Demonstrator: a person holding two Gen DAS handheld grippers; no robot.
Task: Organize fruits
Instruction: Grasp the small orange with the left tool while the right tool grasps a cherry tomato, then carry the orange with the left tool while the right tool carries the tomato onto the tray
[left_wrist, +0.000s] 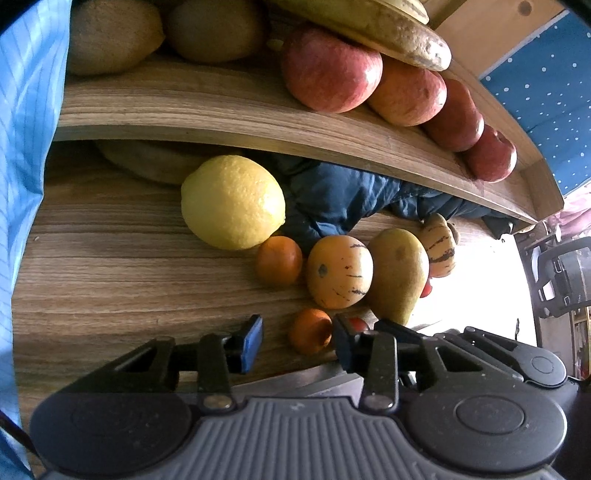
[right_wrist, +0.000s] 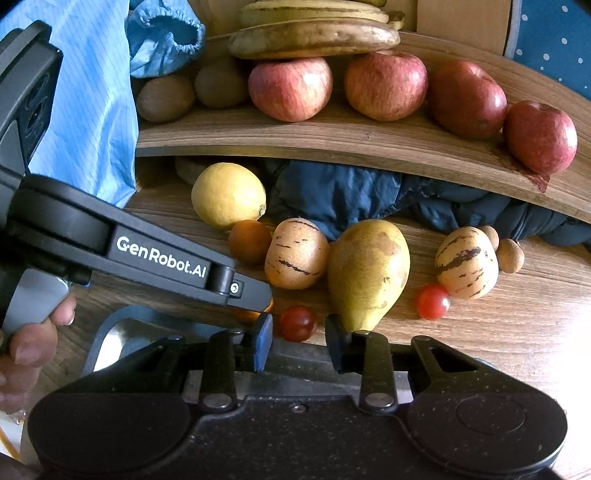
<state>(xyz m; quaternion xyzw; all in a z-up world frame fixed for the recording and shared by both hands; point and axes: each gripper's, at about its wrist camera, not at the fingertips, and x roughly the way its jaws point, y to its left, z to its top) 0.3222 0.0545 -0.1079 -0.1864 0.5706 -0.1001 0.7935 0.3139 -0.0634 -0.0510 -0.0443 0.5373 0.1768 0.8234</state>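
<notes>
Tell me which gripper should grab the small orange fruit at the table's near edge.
Left. The left gripper is open, and the small round orange fruit sits between its fingertips. The right gripper is open too, but lines up with the dark red cherry tomato instead.

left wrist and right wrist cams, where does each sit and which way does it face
Left wrist: on the left hand-held gripper, low over the wooden table, facing the round yellow lemon; its own open fingers show.
Right wrist: on the right hand-held gripper, facing the yellow-green pear; its open fingers and the left hand-held gripper show.
Shared: lemon, pear, the row of red apples on the wooden shelf.
</notes>
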